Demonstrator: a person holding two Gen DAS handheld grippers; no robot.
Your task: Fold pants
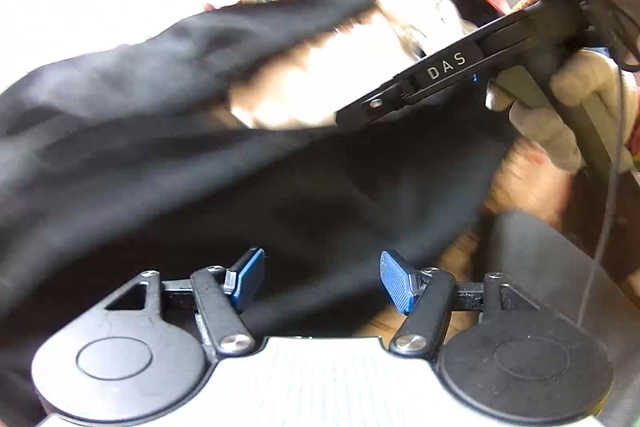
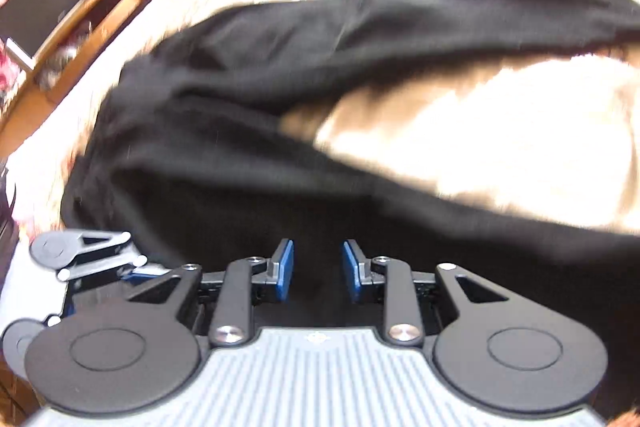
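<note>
On a pale bed cover (image 2: 500, 131) lies one pair of black pants (image 2: 248, 115); left gripper (image 1: 322, 281) wide, right gripper (image 2: 318, 271) narrowly parted, both empty

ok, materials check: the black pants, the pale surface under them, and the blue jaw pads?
Black pants: soft matte woven or knit fabric, judging by the loose folds and lack of sheen. Pale surface: looks like fuzzy, napped cloth, maybe a blanket; overexposed and blurred, so uncertain. Blue pads: probably rubber or moulded plastic, with a fine ribbed grip texture.
</note>
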